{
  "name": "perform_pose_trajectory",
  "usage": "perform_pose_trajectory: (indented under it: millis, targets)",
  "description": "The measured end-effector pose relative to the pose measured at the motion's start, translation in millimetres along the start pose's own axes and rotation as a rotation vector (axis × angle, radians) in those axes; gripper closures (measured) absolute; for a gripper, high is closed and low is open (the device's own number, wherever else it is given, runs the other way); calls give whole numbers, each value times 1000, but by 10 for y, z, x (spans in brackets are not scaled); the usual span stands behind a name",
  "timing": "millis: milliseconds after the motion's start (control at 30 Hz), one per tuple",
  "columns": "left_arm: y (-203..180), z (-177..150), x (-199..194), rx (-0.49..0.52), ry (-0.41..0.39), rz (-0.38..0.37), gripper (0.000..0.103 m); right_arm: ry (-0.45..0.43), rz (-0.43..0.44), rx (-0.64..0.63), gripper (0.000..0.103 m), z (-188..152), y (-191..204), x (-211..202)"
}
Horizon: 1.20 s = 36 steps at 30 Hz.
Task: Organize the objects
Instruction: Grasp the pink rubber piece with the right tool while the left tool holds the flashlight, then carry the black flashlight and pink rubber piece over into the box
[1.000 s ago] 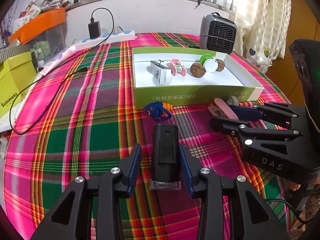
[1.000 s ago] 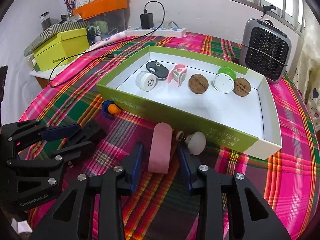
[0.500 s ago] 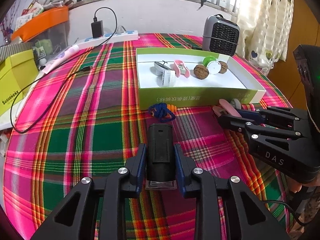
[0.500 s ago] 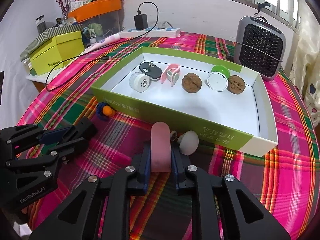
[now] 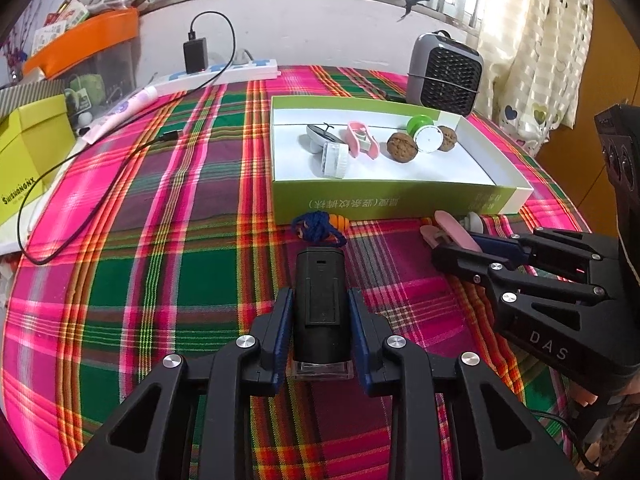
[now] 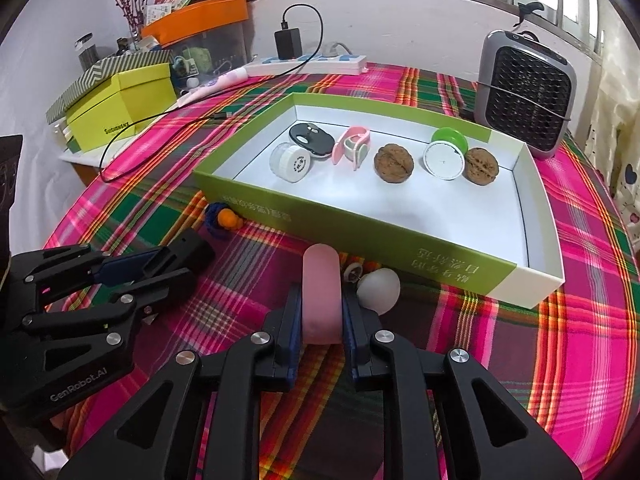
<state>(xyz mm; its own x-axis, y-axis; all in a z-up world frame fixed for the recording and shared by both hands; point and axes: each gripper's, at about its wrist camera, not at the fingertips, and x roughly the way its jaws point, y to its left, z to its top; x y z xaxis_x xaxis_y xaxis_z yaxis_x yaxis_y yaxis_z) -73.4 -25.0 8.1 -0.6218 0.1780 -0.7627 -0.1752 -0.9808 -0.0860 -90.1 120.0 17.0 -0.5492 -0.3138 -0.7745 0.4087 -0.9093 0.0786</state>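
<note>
Both tongs are clamped, nothing lifted yet as far as I can tell. Left tongs (image 5: 320, 320) pinch a black rectangular device (image 5: 321, 300) with a clear end cap, lying flat on the plaid-covered worktop (image 5: 160, 280) near its front edge. Right tongs (image 6: 320, 320) pinch a pink rounded bar (image 6: 322, 300), eraser-like, exact item unclear, also on the cloth, just in front of the green-and-white box (image 6: 536, 216). A small white knob-shaped piece (image 6: 378, 290) sits right beside the pink bar, close to the right finger, may be touching. A blue cord with an orange bead (image 5: 320, 226) lies against the box's front wall, between the two tongs. The box sits toward the worktop's far right side and already holds a white round case (image 6: 290, 162), a black oval gadget (image 6: 312, 140), a pink clip (image 6: 352, 148), two walnuts (image 6: 394, 162), and a green-and-white disc (image 6: 446, 156); its front and right floor areas are bare. Step in hand, I'd say: grasp done, transfer pending. Next move calls for lifting both items clear of the front wall, then setting them into the bare areas. Risk: dragging the white knob along with the right tongs; the two tongs are close, so stagger the drops.
</note>
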Motion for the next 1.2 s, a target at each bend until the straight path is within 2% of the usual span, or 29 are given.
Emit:
perform_pose_trajectory:
  millis: [700,1200]
  targets:
    - [-38,25,10,-16,6,-4,78,-3,22,10,84,-33,-4,-27]
    - [-98,68,-171,-15,-22,-12,78,-30,40,18,84,-27,20,-142]
